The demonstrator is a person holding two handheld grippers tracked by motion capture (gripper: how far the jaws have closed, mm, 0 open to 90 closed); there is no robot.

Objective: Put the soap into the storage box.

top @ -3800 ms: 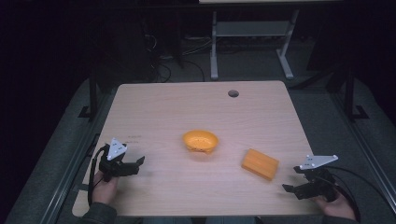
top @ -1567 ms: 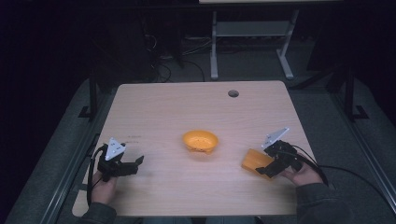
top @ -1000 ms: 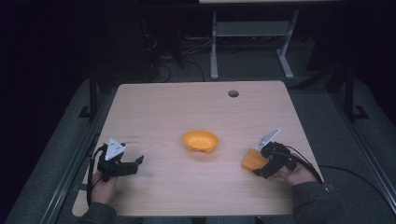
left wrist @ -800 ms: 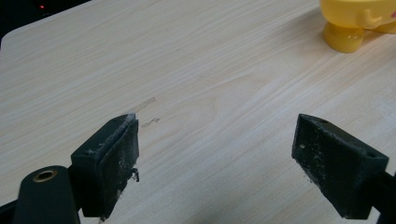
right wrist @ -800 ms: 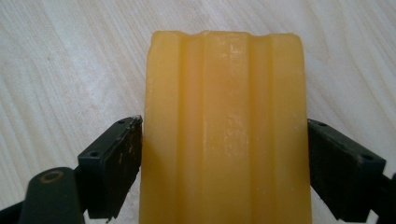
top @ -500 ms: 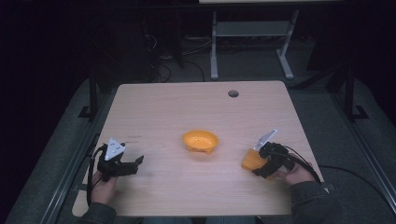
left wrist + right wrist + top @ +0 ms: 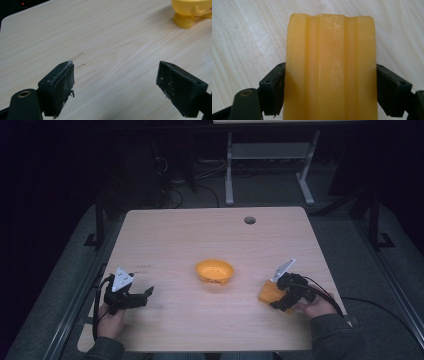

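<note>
Orange ridged block (image 7: 329, 67) sits between the jaws of my right gripper (image 7: 329, 90), at about 4 o'clock on the table (image 7: 165, 240) as the high view has it, near the right-hand edge. In the right gripper view both pads stand against the block's long sides; the left pad meets it outright, the right pad looks to touch, so I record the jaws as pinched on the block. The block's ribbed face runs straight away from the camera and its far end rests on or just above the wood; I cannot tell which. In the high view the block (image 7: 270, 292) shows at the left of that gripper (image 7: 280, 296), pointing toward the orange bowl (image 7: 214, 271), which stands upright at the table's centre, at roughly 10 o'clock from the block and apart from it. My left gripper (image 7: 145, 293) lies at 8 o'clock, well apart from both; its own view shows the jaws spread wide over bare wood, with the bowl's foot (image 7: 185, 20) at 1 o'clock. Judgement: the grasp is the step in hand, lift not yet confirmed. The next move would call for a firm hold, a clean rise off the wood, then a carry toward 10 o'clock and a release over the bowl's rim.
</note>
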